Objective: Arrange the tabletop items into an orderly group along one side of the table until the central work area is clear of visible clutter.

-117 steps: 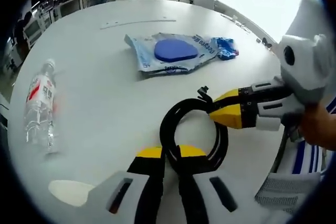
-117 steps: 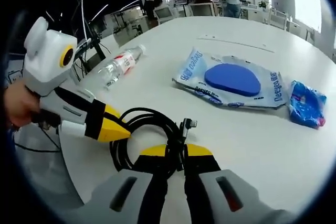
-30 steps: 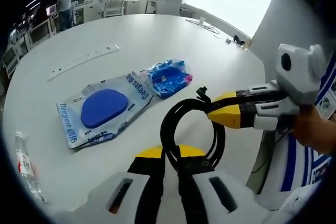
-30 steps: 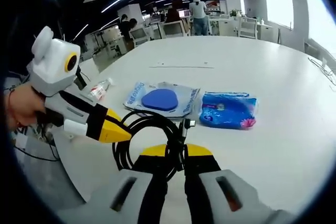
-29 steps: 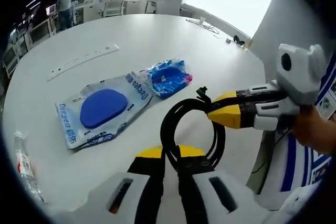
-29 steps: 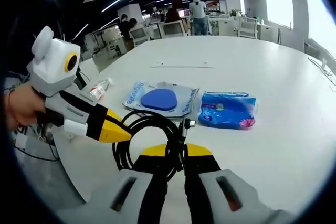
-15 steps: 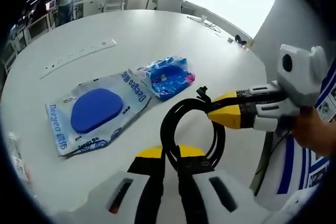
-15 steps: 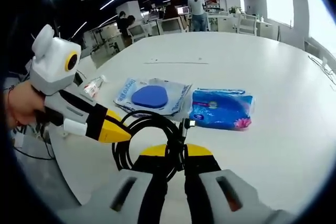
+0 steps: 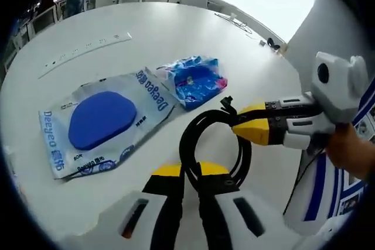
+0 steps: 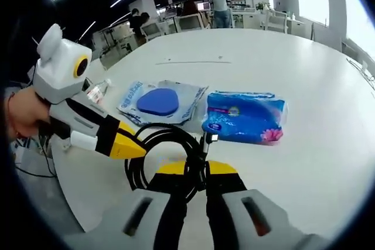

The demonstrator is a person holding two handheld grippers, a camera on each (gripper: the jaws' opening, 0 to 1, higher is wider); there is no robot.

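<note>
Both grippers are clamped on the same black coiled cable [image 9: 214, 144], held up above the white round worktop [image 9: 176, 39]. Left gripper [image 9: 190, 174]: fingers nearly closed, cable loop pinched between the yellow tips, coil rising just ahead of them. Right gripper [image 9: 249, 126] comes in from the right of the left gripper view, yellow tips closed on the coil's far side, next to the cable plug [image 9: 227, 105]. Right gripper view, same picture mirrored: right gripper [image 10: 196, 171] fingers squeezed on the cable [image 10: 170, 144], left gripper [image 10: 126, 144] biting the coil from the left, a hand [image 10: 23, 115] behind it. Beyond the fingertips on the worktop: clear bag with blue pad [image 9: 99, 121], and just beside it a blue wipes pack [image 9: 196, 80], edges touching or overlapping. Water bottle [image 10: 96, 92] lies further left of the bag, near the worktop edge.
</note>
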